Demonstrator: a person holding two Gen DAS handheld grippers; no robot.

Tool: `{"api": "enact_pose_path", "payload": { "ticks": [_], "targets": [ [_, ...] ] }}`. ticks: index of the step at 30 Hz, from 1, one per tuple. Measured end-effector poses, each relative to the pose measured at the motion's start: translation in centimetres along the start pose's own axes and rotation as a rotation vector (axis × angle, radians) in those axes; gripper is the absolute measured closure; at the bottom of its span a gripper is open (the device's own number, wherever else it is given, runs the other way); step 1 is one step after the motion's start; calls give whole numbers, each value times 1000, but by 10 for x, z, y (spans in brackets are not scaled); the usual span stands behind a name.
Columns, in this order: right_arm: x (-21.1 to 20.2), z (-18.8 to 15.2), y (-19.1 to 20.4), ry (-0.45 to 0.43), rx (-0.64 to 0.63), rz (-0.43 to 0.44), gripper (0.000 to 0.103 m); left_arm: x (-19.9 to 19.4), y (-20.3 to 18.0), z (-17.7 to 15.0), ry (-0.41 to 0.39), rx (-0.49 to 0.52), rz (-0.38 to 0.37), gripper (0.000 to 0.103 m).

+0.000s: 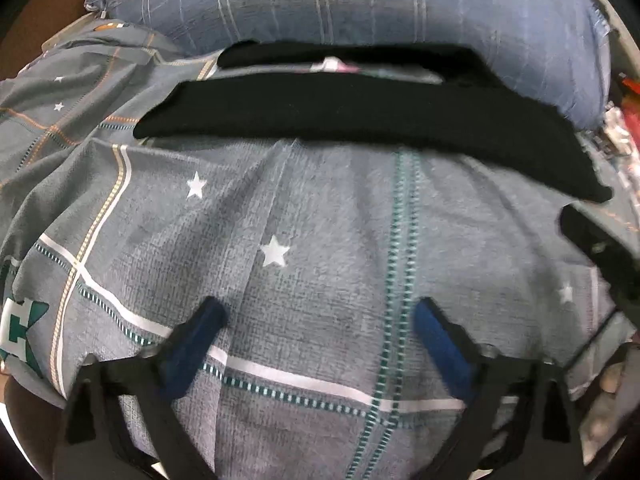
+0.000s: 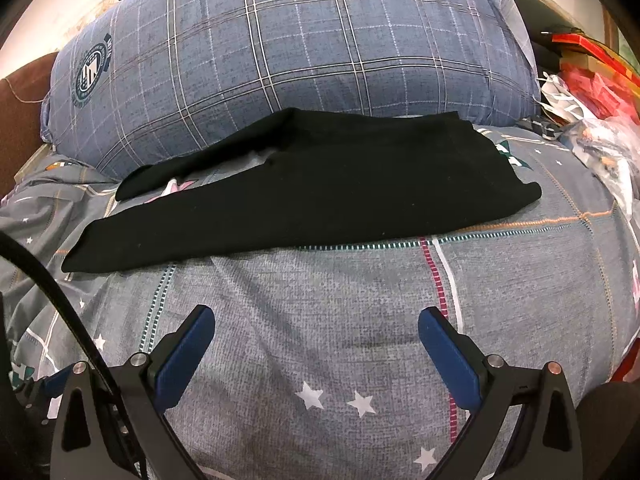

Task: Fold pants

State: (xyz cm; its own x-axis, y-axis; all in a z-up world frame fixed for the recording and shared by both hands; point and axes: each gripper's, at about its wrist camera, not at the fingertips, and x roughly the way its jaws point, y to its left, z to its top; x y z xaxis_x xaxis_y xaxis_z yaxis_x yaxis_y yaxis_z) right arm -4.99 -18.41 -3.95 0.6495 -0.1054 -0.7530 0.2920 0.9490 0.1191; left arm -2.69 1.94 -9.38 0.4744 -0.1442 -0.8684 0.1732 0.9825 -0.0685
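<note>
- I read the left tool (image 1: 320,316) as spread wide, its blue pads (image 1: 438,340) apart and holding nothing, poised over the grey star-print bedsheet (image 1: 304,280).
- I read the right tool (image 2: 316,320) as likewise spread, empty, above the same bedsheet (image 2: 320,320).
- The black pants (image 2: 304,196) lie flat across the bed, well ahead of both tools, neither tool touching them.
- In the right wrist view the two legs run toward the left with a gap of sheet between them.
- The far edge of the pants (image 1: 360,112) lies just beside the blue plaid pillow (image 2: 280,52).
- Red packaging and plastic bags (image 2: 592,92) sit at the bed's right.
</note>
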Motion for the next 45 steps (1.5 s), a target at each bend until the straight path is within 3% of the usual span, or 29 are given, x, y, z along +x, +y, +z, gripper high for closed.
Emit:
{"api": "enact_pose_path", "payload": {
  "ticks": [2,4,10,13,16,20,24,25,26,27,31,37,39,43,45],
  "targets": [
    [0,0,0,2,-4,0,0,-6,1,3,1,-11,-62,35],
    [1,0,0,7,-6,0,0,-12,5,9,4,-47,-111,35],
    [0,14,-27,-4,13,-1,0,-34,15,20,-34,-89,-152,35],
    [-2,30,-75,-15,111,-47,1,-36,19,25,-33,-98,-171,35],
    [3,43,-143,18,298,-60,3,-37,19,24,-36,-95,-181,35],
    [27,56,-215,78,517,26,15,-37,17,23,-34,-93,-186,35],
    [53,71,-229,83,539,-6,22,-41,14,22,-37,-87,-173,35],
    [55,75,-226,74,526,-8,38,-44,14,22,-41,-87,-164,35],
    [58,79,-223,79,513,13,78,-45,15,22,-43,-90,-159,35],
    [64,83,-221,109,507,44,90,-48,17,22,-45,-97,-155,35],
    [47,86,-226,98,485,73,95,-56,26,26,-66,-121,-149,34],
    [14,92,-243,64,453,26,96,-62,38,32,-78,-151,-156,34],
    [8,89,-252,67,455,-6,102,-64,41,30,-81,-148,-155,34],
    [-12,74,-274,41,432,-173,102,-64,47,27,-84,-159,-149,33],
    [-18,68,-282,45,433,-169,102,-63,48,25,-83,-167,-145,33]
  ]
}}
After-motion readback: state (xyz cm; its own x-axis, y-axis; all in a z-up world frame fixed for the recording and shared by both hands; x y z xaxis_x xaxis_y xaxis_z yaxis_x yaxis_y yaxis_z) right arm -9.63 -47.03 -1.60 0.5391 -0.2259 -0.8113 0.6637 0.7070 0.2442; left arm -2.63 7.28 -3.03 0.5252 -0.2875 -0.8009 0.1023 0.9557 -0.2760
